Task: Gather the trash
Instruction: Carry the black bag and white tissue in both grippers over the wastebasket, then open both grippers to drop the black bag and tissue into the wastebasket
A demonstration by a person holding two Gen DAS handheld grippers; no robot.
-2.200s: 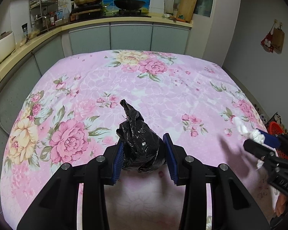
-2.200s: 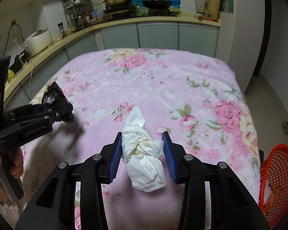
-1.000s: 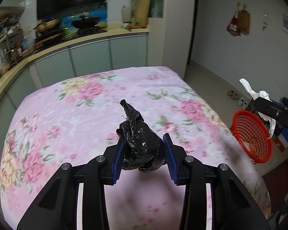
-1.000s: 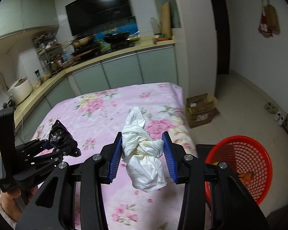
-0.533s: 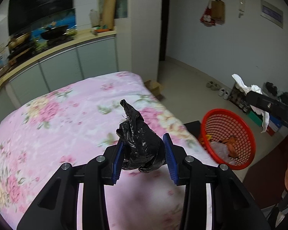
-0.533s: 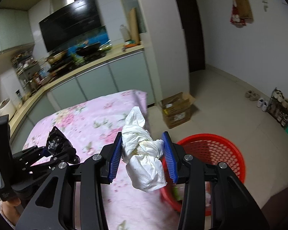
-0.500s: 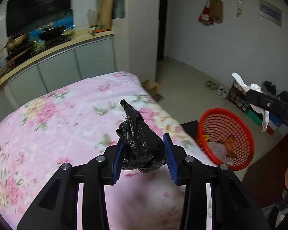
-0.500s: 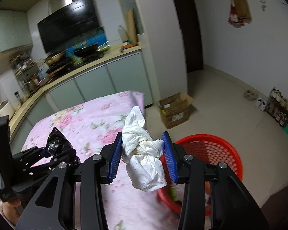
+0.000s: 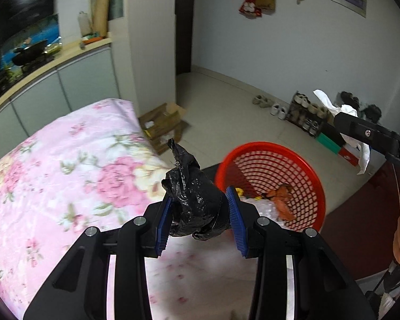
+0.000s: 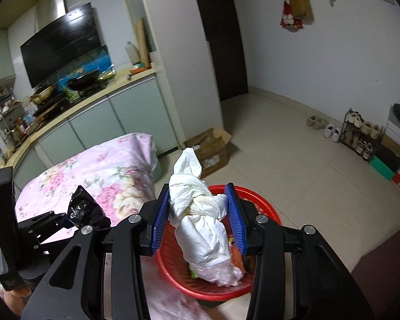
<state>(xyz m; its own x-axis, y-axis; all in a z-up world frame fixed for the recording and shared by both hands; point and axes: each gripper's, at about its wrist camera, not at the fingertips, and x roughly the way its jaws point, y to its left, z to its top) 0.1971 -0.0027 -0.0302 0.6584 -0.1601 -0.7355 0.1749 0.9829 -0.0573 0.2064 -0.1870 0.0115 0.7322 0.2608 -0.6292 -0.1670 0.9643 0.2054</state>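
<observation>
My left gripper is shut on a crumpled black plastic bag, held above the table's right edge, just left of a red mesh basket on the floor. My right gripper is shut on a knotted white plastic bag, held right above the same red basket, which has some trash in it. The white bag also shows in the left wrist view. The black bag shows at the left of the right wrist view.
The table under a pink floral cloth lies to the left. A cardboard box sits on the tiled floor beyond the basket. A shoe rack and stacked boxes stand by the right wall. Kitchen counter runs behind.
Both grippers have swung right, away from the table toward the red basket. The right gripper with the white bag now hangs over the basket. Both grips are unchanged.
</observation>
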